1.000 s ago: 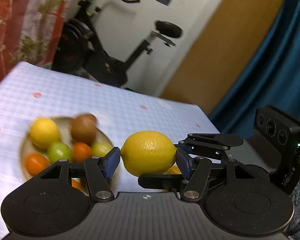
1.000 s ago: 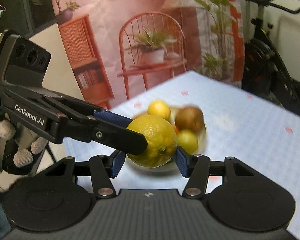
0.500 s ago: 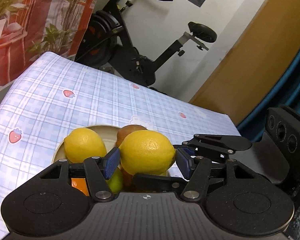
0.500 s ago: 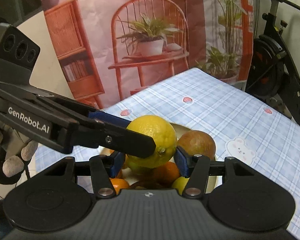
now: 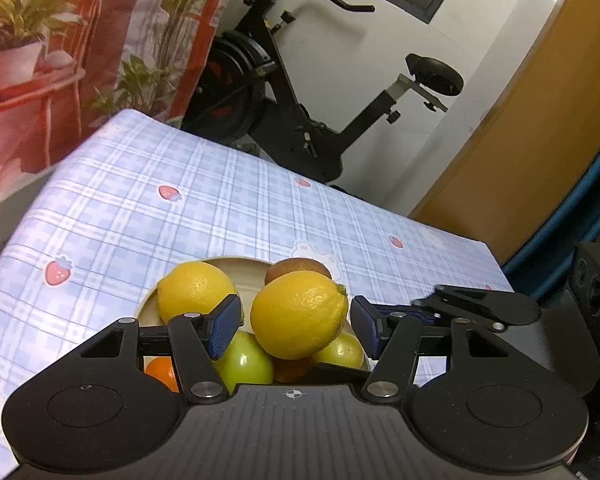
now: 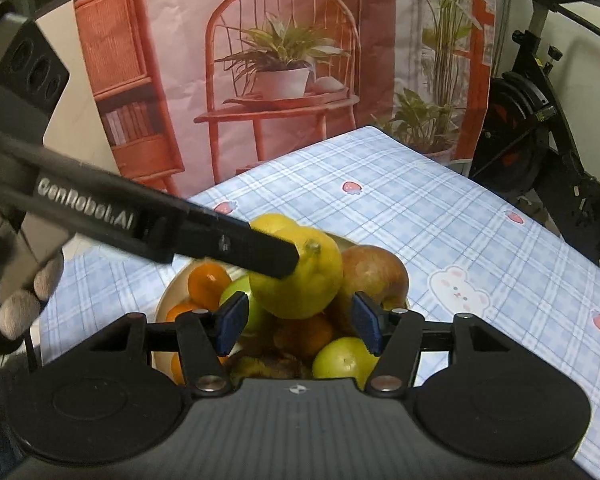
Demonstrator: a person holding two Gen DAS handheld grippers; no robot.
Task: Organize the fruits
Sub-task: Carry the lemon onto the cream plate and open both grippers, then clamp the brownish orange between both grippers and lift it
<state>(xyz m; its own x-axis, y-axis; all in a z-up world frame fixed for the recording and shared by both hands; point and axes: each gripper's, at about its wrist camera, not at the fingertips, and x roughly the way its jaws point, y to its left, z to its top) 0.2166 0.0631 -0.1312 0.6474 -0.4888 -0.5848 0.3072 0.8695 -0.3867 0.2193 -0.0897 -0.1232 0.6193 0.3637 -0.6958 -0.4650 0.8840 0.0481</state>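
Left wrist: the left gripper point(image 5: 296, 322) is open, its pads clear of the lemon point(image 5: 299, 314) resting atop the bowl point(image 5: 236, 266); withdraw straight back so it stays balanced.

Right wrist: the right gripper point(image 6: 298, 322) is open too, beside the same lemon point(image 6: 304, 280); the bowl point(image 6: 165, 304) holds oranges, green fruits and an apple point(image 6: 374, 276).

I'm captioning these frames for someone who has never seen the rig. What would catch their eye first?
Likely the big yellow lemon sitting atop a heaped bowl of fruit, framed between the blue pads of both open grippers, left and right; neither set of pads seems to touch it. Next, the strawberry-print checked tablecloth under the bowl, and the black exercise bike beyond the table's far edge.
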